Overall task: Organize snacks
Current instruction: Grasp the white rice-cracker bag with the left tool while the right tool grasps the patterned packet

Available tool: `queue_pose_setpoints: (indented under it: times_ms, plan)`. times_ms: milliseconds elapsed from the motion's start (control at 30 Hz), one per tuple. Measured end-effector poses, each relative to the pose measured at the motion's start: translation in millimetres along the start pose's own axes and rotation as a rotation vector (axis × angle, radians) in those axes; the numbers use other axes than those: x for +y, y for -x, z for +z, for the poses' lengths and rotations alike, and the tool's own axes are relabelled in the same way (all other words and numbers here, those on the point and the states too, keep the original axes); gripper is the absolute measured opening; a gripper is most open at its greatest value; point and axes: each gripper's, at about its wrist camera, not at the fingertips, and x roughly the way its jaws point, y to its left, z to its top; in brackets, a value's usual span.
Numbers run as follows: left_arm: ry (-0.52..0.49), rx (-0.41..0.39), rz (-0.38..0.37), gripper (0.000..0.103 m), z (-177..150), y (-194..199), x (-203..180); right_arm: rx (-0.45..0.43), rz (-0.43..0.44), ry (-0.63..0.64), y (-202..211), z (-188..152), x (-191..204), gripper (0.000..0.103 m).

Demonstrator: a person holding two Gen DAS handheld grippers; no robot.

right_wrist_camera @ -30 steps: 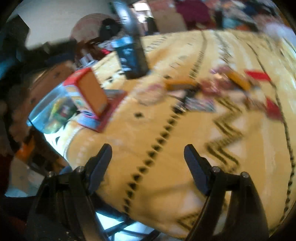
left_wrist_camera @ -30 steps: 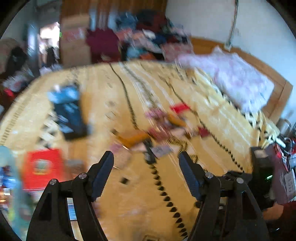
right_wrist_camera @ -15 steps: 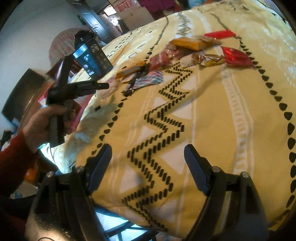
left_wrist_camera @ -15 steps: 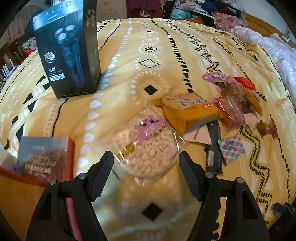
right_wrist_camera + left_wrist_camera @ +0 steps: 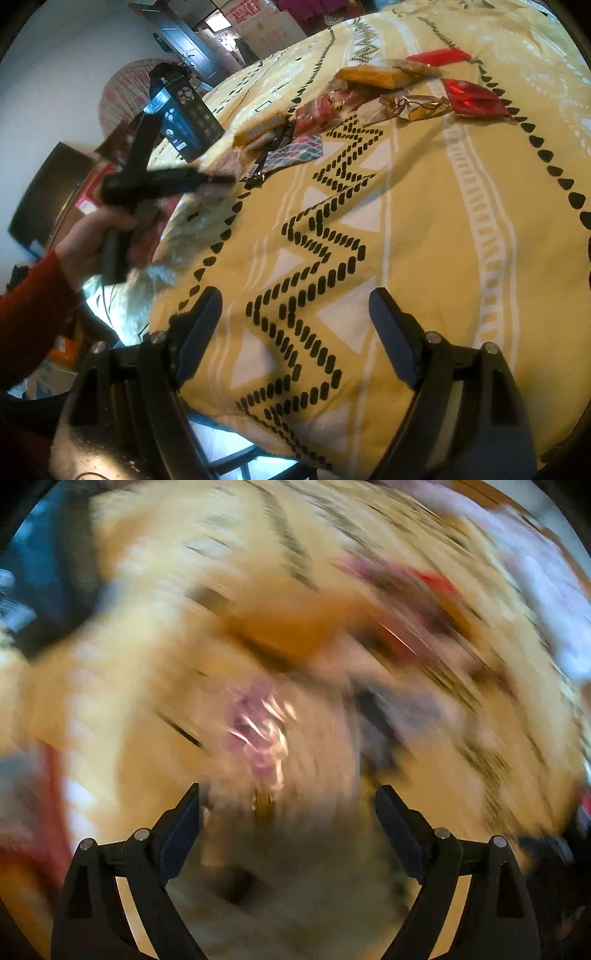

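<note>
The right gripper (image 5: 295,325), black with dark blue pads, hangs tilted down over the near edge of the bed (image 5: 424,229), which is covered in a yellow quilt with white bands and black zigzag rows; its jaws stand wide apart with nothing between them but bare quilt. To its left, a hand (image 5: 92,236) in a dark red sleeve (image 5: 29,295) grips the black handle of the left gripper (image 5: 214,181), which reaches across from the bed's left side towards the near end of the snack pile, its tip smeared by motion. In the left wrist view that left gripper (image 5: 288,805) points steeply down at the quilt and its jaws have just been opening; they stand wide, and the blurred clear packet with a pink label (image 5: 258,734) lies just ahead of them, seemingly not pinched. Farther across the bed the snacks lie in a loose heap: a patterned blue and pink sachet (image 5: 295,151), a yellow bar packet (image 5: 258,129), a red-and-clear wrapper (image 5: 317,110), a gold foil wrapper (image 5: 413,105), an orange packet (image 5: 373,77), a shiny red foil packet (image 5: 472,98) and a flat red packet (image 5: 439,57). Left of the heap a tall black box (image 5: 184,118) stands upright.
</note>
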Motion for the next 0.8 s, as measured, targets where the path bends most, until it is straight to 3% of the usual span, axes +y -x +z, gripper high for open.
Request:
queue_pose_setpoints:
  times_ms: [100,233,300,567,633,667,800]
  plan:
    - [-0.048,-0.003,-0.007,0.091,-20.2,9.1,-17.2,-0.003,-0.003,0.006,1.0,0.8,1.5,0.083]
    - [0.1,-0.12,0.063,0.091,-18.3,23.5,-6.4,0.002,-0.007,0.009,-0.3,-0.8,2.1,0.083]
    - [0.122,-0.122,0.057,0.091,-15.5,20.1,-7.3,0.003,-0.008,0.005,-1.1,-1.4,2.6,0.083]
    - [0.043,-0.114,0.279,0.091,-0.9,-21.0,-32.4,0.006,-0.015,0.022,0.6,-0.4,4.2,0.085]
    - [0.043,-0.134,0.285,0.089,-0.5,-20.4,-30.9,0.009,-0.023,0.037,1.1,2.3,4.6,0.085]
    - [0.051,-0.142,0.276,0.08,-1.4,-17.7,-30.1,0.011,-0.03,0.057,2.3,4.1,5.8,0.085]
    - [0.033,-0.181,0.236,0.08,-13.9,2.2,-29.9,0.021,-0.041,0.167,4.5,18.6,14.5,0.084]
